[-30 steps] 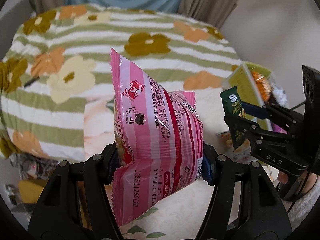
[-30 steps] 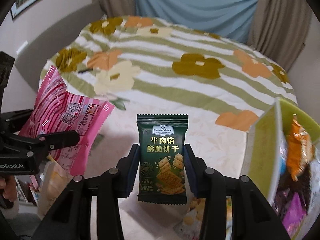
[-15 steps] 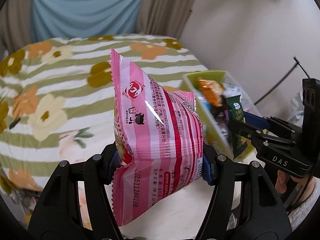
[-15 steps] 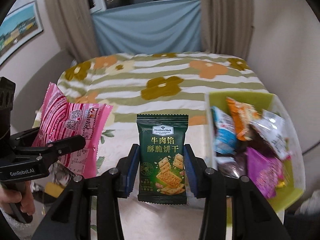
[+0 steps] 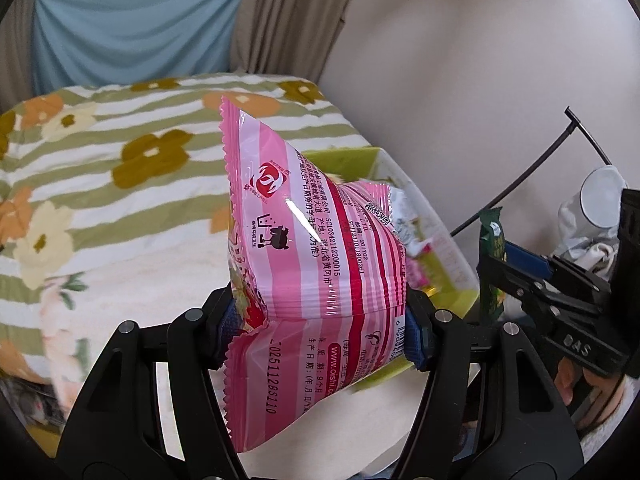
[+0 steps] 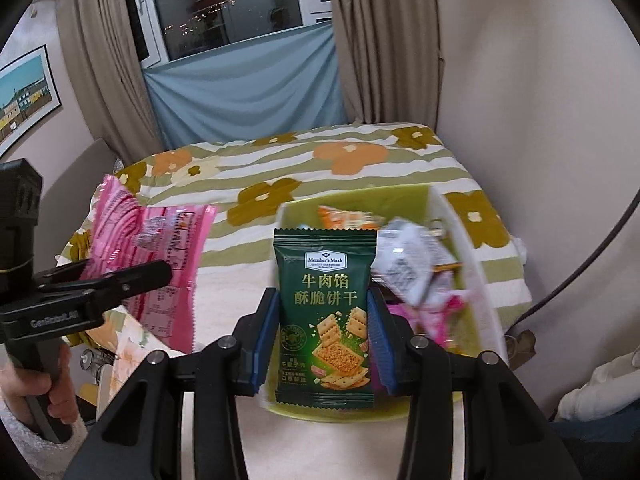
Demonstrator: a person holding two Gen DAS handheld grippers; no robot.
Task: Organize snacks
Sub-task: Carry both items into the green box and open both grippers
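Observation:
My left gripper (image 5: 320,326) is shut on a pink striped snack bag (image 5: 304,256) and holds it upright in the air, just left of a green bin (image 5: 352,162). That bag also shows at the left of the right wrist view (image 6: 152,248). My right gripper (image 6: 324,340) is shut on a dark green cracker packet (image 6: 326,312) and holds it in front of the green bin (image 6: 360,198), which holds several snack packs (image 6: 408,264). The green packet shows edge-on in the left wrist view (image 5: 493,264).
The bin stands on a bed with a green-striped flowered blanket (image 6: 344,160). A wall (image 6: 520,80) rises close on the right. Curtains (image 6: 240,88) and a window lie behind the bed. A black curved cable (image 5: 532,184) runs beside the bin.
Both grippers have swung to the right with their packets. The green bin has come from the right edge toward the middle of both views, now behind the packets.

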